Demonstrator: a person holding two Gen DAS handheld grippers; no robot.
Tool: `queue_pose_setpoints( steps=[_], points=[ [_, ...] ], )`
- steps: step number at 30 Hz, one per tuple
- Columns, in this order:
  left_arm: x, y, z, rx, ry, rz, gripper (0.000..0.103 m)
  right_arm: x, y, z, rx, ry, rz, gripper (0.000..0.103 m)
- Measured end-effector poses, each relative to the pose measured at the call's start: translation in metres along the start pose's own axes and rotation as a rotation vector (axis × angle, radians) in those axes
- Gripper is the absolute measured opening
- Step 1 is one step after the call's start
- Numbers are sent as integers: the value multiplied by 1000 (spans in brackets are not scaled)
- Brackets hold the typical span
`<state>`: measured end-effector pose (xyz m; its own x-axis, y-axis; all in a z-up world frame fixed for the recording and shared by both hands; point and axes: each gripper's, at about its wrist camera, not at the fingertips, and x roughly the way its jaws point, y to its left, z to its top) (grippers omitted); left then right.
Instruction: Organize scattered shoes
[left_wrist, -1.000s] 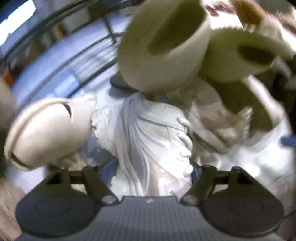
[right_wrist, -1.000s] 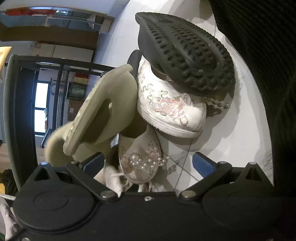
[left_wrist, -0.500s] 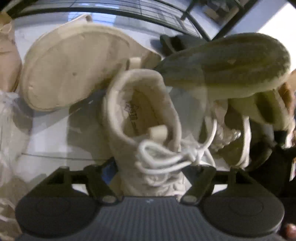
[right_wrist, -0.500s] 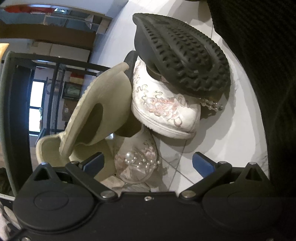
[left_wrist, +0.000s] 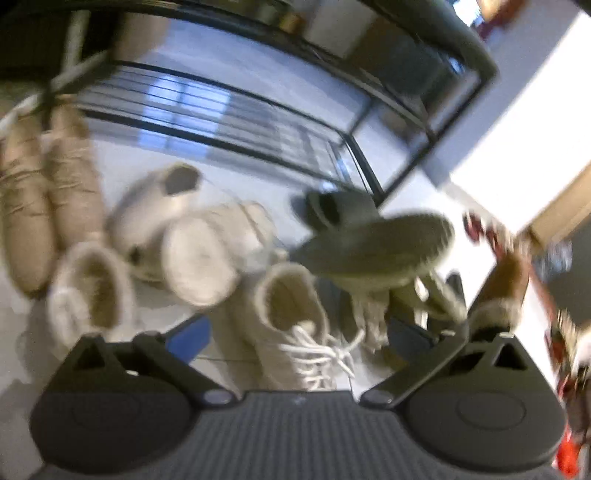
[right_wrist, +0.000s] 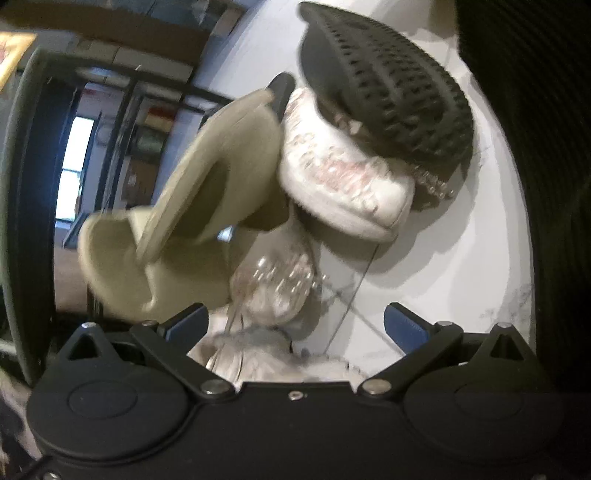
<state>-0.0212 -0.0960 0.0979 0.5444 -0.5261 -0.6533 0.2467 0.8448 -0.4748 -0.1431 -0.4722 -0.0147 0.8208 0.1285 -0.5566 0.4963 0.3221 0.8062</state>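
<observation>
Since a second ago my left gripper (left_wrist: 295, 332) has let go of the white lace-up sneaker (left_wrist: 291, 332) and swung back, so I now see much more of the pile. Its jaws are opening wide; the sneaker sits between them, upright on the pale floor (left_wrist: 22, 325), with no pad pressing on it that I can make out. I judge I set it there to stand it beside its mate (left_wrist: 92, 295), which is near on the left with its opening toward me. Blur hides finer detail.

Behind them lie cream slip-ons (left_wrist: 177, 229) tumbled together, and an olive slide (left_wrist: 376, 247) tipped sole-up over the heap, in front of a black wire rack (left_wrist: 332, 122) that looks like where the pairs should end up.

My right gripper (right_wrist: 295, 321) has its blue fingertips (right_wrist: 406, 325) spread apart, holding nothing. Ahead of it a black sandal (right_wrist: 388, 92) rests sole-up on an embroidered white shoe (right_wrist: 343, 184), with a pearl-trimmed shoe (right_wrist: 277, 284) and olive slides (right_wrist: 207, 184) alongside, all unsorted.
</observation>
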Motion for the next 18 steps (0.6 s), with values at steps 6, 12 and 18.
queue_pose_setpoints(
  steps=[6,12,18],
  points=[
    [-67,63,-10,-24,-137,65,102,-9,26,-27,-102,331,8,103],
    [-102,116,-32,4,-174,141,102,11,89,-74,-697,316,-185,103],
    [-101,146,-36,-99,-196,197,102,66,126,-108,-958,288,-268,103]
  ],
)
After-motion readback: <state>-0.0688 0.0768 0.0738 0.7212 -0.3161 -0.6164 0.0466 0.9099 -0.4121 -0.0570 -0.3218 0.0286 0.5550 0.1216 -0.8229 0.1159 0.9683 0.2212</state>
